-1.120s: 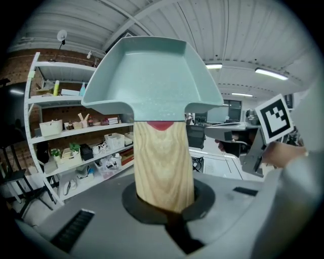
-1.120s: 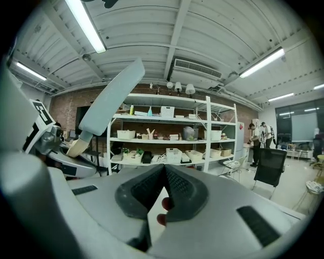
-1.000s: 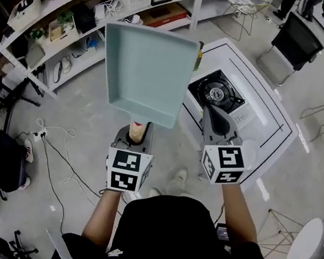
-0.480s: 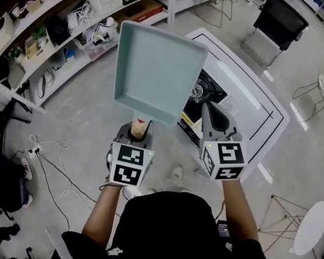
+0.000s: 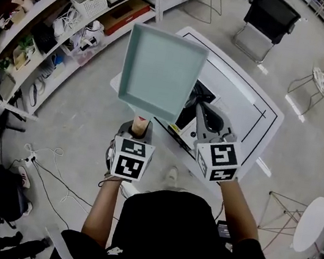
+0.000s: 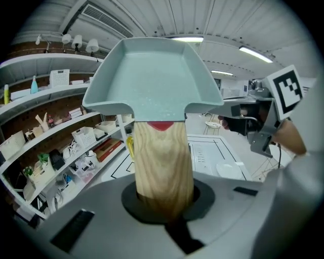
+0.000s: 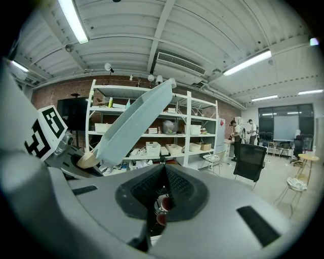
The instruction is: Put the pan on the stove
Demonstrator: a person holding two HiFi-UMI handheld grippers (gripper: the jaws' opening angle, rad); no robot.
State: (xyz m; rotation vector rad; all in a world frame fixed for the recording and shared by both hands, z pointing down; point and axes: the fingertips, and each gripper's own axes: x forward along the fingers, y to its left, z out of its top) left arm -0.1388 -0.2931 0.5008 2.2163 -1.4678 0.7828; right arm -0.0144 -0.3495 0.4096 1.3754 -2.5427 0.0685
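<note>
A pale teal square pan (image 5: 159,72) is held up in the air by its wooden handle (image 5: 140,126), with my left gripper (image 5: 139,130) shut on that handle. In the left gripper view the pan (image 6: 152,76) rises straight above the handle (image 6: 162,162). The black stove (image 5: 200,95) sits on the white table (image 5: 245,112), mostly hidden behind the pan's right edge. My right gripper (image 5: 203,116) hangs over the table beside the pan, shut with nothing in it. In the right gripper view the pan (image 7: 134,121) tilts up at the left.
Shelves (image 5: 57,20) with baskets, shoes and boxes run along the left. A black chair (image 5: 269,14) and a wire chair (image 5: 322,83) stand beyond the table, a round white stool (image 5: 309,226) at the right. Cables (image 5: 46,155) lie on the floor. A white plate (image 6: 229,169) rests on the table.
Both grippers and the held pan have come nearer to the table. The pan now covers more of the stove. Neither grip has changed.
</note>
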